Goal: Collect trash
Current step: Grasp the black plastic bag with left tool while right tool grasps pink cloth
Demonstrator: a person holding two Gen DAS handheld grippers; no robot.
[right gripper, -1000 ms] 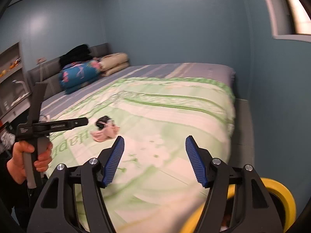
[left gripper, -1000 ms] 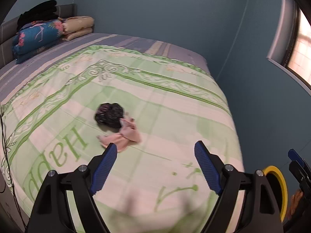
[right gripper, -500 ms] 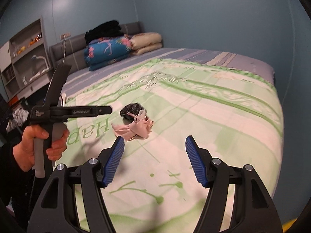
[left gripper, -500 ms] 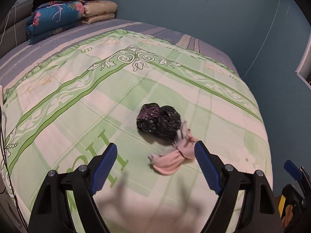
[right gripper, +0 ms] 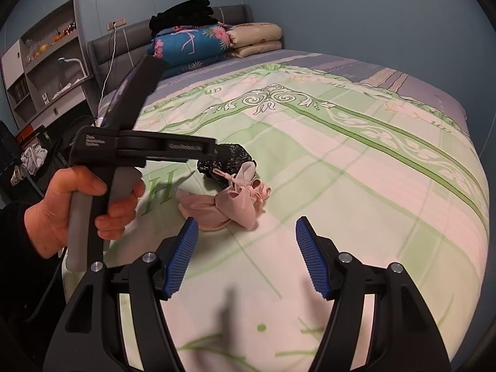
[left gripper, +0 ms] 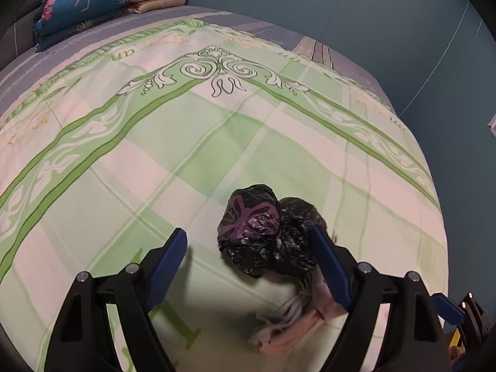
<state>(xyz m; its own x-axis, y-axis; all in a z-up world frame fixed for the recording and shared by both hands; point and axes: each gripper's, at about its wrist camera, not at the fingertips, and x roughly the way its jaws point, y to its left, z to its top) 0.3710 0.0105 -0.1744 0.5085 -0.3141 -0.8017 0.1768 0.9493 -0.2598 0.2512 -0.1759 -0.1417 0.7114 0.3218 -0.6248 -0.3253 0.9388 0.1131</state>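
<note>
Trash bags [left gripper: 263,238] on the bed [left gripper: 155,155] look light, crinkly and soft; best pinched at their bunched top; left gripper [left gripper: 251,263] and right gripper [right gripper: 245,257] both have jaws released, empty.

On the bed [right gripper: 387,186] the crumpled bag [left gripper: 263,235] lies touching the knotted bag [right gripper: 229,204], which sits nearer me. My left gripper [left gripper: 248,257] hangs over the crumpled one, my right gripper [right gripper: 246,254] before the knotted one. Folded quilts [right gripper: 214,43] are stacked at the headboard [right gripper: 124,40], shelves [right gripper: 46,59] left of it.
</note>
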